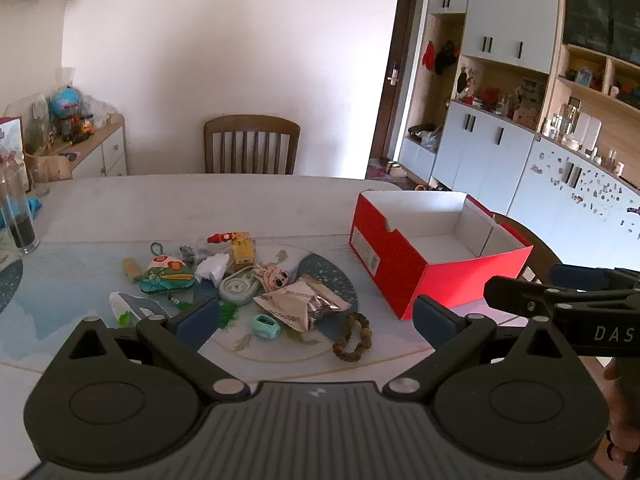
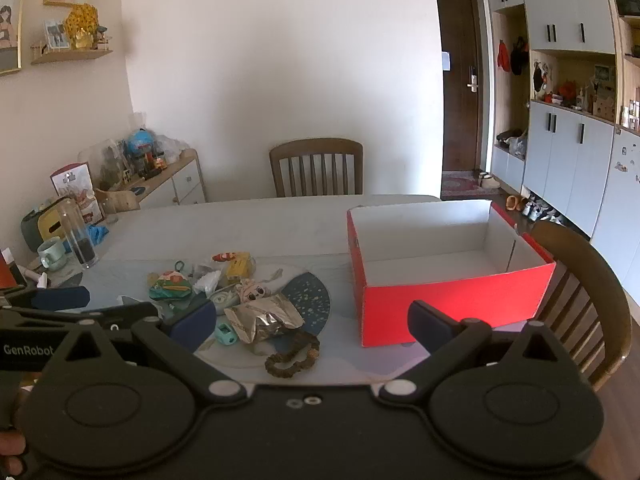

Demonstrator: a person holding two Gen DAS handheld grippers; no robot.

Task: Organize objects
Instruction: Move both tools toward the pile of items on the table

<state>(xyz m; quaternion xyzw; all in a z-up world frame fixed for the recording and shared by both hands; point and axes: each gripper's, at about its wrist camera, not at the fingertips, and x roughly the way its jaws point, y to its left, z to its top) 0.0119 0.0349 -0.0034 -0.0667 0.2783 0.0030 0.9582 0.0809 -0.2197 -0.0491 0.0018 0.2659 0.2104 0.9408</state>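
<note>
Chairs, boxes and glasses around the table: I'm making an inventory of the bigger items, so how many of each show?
Chairs: 2, one at the far side, one at the right
Red box: 1, open, nothing visible inside
Tall glass: 1
Mug: 1
Total: 5

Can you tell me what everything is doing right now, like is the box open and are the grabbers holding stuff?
Red box: open, no lid, nothing inside, upright on the table.
Left gripper: open, holding nothing, above the pile.
Right gripper: open, holding nothing.
Foil packet: crumpled, lying flat.
Bead bracelet: lying loose at the pile's near edge.
Tall glass: upright, dark stuff at the bottom.
Mug: upright.
</note>
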